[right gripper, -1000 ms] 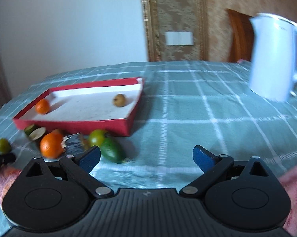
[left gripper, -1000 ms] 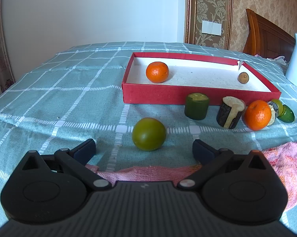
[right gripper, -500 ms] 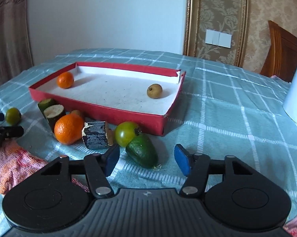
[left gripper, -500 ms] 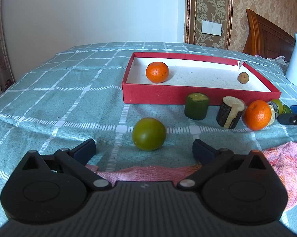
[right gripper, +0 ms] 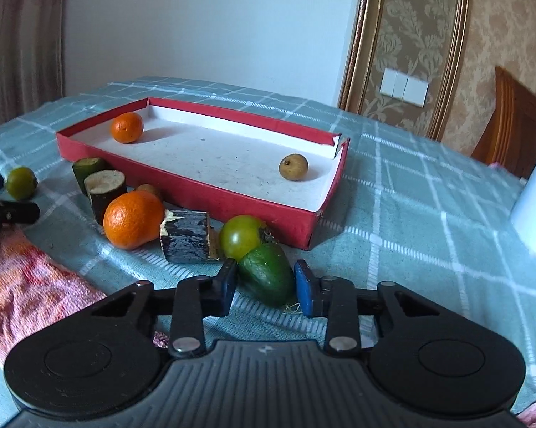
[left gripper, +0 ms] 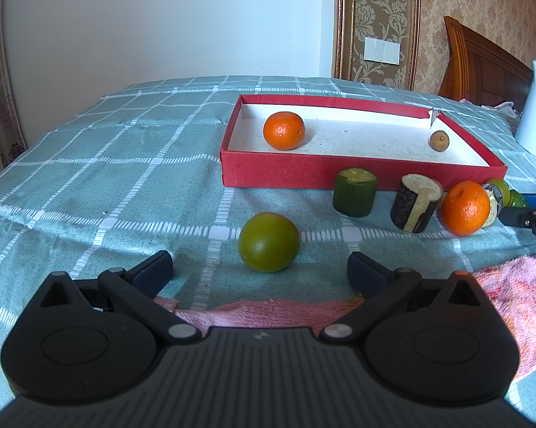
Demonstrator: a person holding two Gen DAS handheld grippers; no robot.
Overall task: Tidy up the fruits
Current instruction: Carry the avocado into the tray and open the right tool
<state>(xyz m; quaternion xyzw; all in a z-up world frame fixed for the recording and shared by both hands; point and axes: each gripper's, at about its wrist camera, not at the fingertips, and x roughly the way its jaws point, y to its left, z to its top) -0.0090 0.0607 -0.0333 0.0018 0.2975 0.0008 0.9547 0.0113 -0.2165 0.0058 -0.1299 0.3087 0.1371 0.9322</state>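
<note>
My right gripper (right gripper: 266,283) is closing around a dark green avocado (right gripper: 268,273) that lies on the cloth, and both blue pads touch its sides. A green tomato (right gripper: 241,235) rests against the avocado's far end. My left gripper (left gripper: 260,271) stands open, with a round green fruit (left gripper: 269,241) just ahead of its fingers. The red box (left gripper: 339,174) holds an orange (left gripper: 284,131) and a small brown fruit (left gripper: 439,140). In front of the box lie a second orange (right gripper: 134,219), a green cut cylinder (left gripper: 354,192) and dark-skinned cut pieces (right gripper: 185,235).
A pink towel (right gripper: 36,285) lies on the checked green cloth under and between both grippers. A white kettle (left gripper: 535,107) stands at the right, beyond the box. A wooden chair back (right gripper: 510,121) rises behind the table. Bare cloth lies left of the box.
My right gripper swung left towards the fruit pile, came down over the avocado, and its jaws went from wide apart to touching the avocado. The left gripper stayed still.
</note>
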